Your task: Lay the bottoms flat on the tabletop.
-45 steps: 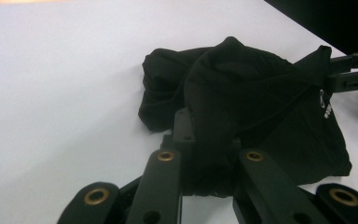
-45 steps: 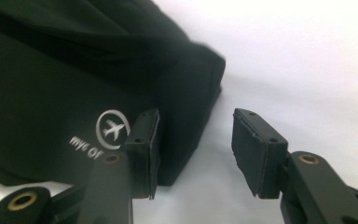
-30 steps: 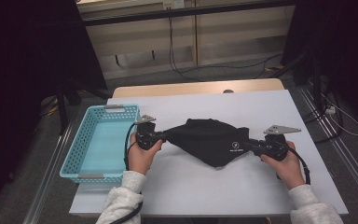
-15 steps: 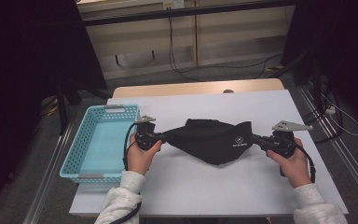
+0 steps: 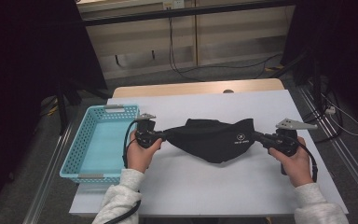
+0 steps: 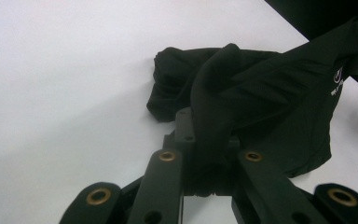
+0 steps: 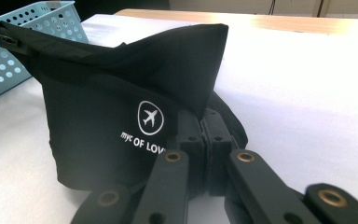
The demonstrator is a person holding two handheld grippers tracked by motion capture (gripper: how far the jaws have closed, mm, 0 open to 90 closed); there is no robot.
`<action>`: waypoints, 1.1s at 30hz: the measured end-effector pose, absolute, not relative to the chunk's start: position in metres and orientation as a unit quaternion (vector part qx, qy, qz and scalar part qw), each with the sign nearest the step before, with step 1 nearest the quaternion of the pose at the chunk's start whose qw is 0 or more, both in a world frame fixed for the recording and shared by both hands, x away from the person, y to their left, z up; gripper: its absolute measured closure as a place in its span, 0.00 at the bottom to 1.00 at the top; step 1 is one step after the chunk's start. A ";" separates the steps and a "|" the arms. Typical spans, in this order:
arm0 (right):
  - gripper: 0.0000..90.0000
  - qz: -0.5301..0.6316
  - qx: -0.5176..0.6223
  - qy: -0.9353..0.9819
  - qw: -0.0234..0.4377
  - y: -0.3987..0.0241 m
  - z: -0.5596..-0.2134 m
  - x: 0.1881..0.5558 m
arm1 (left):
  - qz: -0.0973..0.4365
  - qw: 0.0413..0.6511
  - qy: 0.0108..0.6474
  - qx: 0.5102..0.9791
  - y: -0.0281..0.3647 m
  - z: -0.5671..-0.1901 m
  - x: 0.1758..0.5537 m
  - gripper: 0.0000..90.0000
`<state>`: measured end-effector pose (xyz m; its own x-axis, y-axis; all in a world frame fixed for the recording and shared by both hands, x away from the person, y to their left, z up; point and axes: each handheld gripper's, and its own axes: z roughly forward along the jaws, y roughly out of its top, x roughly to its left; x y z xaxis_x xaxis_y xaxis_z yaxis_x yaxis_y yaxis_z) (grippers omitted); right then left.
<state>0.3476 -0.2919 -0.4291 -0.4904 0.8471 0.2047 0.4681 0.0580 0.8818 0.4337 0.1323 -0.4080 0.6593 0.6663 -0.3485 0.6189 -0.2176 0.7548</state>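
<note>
with the left gripper (image 5: 161,136) and right gripper (image 5: 261,138) each clamped on an end of the black cloth (image 5: 213,138), just right of the blue basket (image 5: 89,161), keep it evenly taut and level.

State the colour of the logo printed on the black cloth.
White: an aeroplane in a circle above lettering on the black cloth, clearest in the right gripper view.
</note>
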 end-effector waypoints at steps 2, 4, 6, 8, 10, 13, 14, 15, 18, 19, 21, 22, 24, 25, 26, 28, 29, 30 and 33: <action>0.98 0.502 0.466 0.703 0.190 -0.292 -0.429 0.347 | 0.025 0.470 0.414 0.779 0.133 -0.408 0.433 0.94; 0.98 0.506 0.465 0.701 0.190 -0.292 -0.427 0.346 | 0.027 0.469 0.413 0.781 0.134 -0.407 0.432 0.94; 0.98 0.506 0.464 0.701 0.192 -0.291 -0.426 0.345 | 0.026 0.469 0.413 0.780 0.134 -0.406 0.431 0.94; 0.98 0.506 0.462 0.703 0.193 -0.290 -0.425 0.345 | 0.025 0.470 0.413 0.780 0.134 -0.403 0.430 0.94; 0.98 0.508 0.460 0.702 0.194 -0.289 -0.424 0.345 | 0.026 0.470 0.412 0.780 0.136 -0.400 0.430 0.94; 0.98 0.508 0.457 0.704 0.195 -0.289 -0.422 0.344 | 0.026 0.472 0.411 0.779 0.138 -0.395 0.430 0.94; 0.98 0.507 0.454 0.705 0.197 -0.289 -0.421 0.343 | 0.026 0.475 0.410 0.778 0.138 -0.393 0.430 0.94; 0.98 0.507 0.454 0.705 0.197 -0.289 -0.420 0.343 | 0.027 0.476 0.409 0.778 0.138 -0.390 0.430 0.94; 0.98 0.514 0.453 0.701 0.198 -0.290 -0.415 0.341 | 0.031 0.478 0.404 0.779 0.138 -0.382 0.431 0.94; 0.98 0.516 0.454 0.698 0.199 -0.291 -0.414 0.341 | 0.030 0.478 0.403 0.780 0.138 -0.380 0.432 0.94; 0.98 0.528 0.456 0.690 0.192 -0.291 -0.407 0.340 | 0.030 0.479 0.404 0.779 0.137 -0.376 0.434 0.94; 0.98 0.529 0.454 0.690 0.194 -0.291 -0.405 0.340 | 0.029 0.480 0.406 0.777 0.137 -0.374 0.434 0.94; 0.98 0.530 0.453 0.690 0.196 -0.290 -0.403 0.339 | 0.028 0.481 0.407 0.776 0.138 -0.373 0.435 0.94; 0.98 0.530 0.451 0.691 0.195 -0.290 -0.402 0.339 | 0.027 0.480 0.408 0.776 0.138 -0.373 0.435 0.94; 0.98 0.529 0.451 0.691 0.197 -0.290 -0.402 0.339 | 0.027 0.477 0.406 0.779 0.139 -0.374 0.434 0.94; 0.98 0.526 0.452 0.693 0.196 -0.289 -0.404 0.339 | 0.027 0.473 0.406 0.782 0.139 -0.376 0.433 0.94; 0.98 0.524 0.454 0.693 0.198 -0.288 -0.405 0.339 | 0.026 0.474 0.405 0.781 0.139 -0.377 0.433 0.94; 0.98 0.523 0.454 0.694 0.197 -0.287 -0.406 0.339 | 0.023 0.475 0.408 0.780 0.140 -0.378 0.433 0.94; 0.98 0.521 0.454 0.696 0.195 -0.286 -0.408 0.341 | 0.021 0.474 0.411 0.778 0.141 -0.380 0.435 0.94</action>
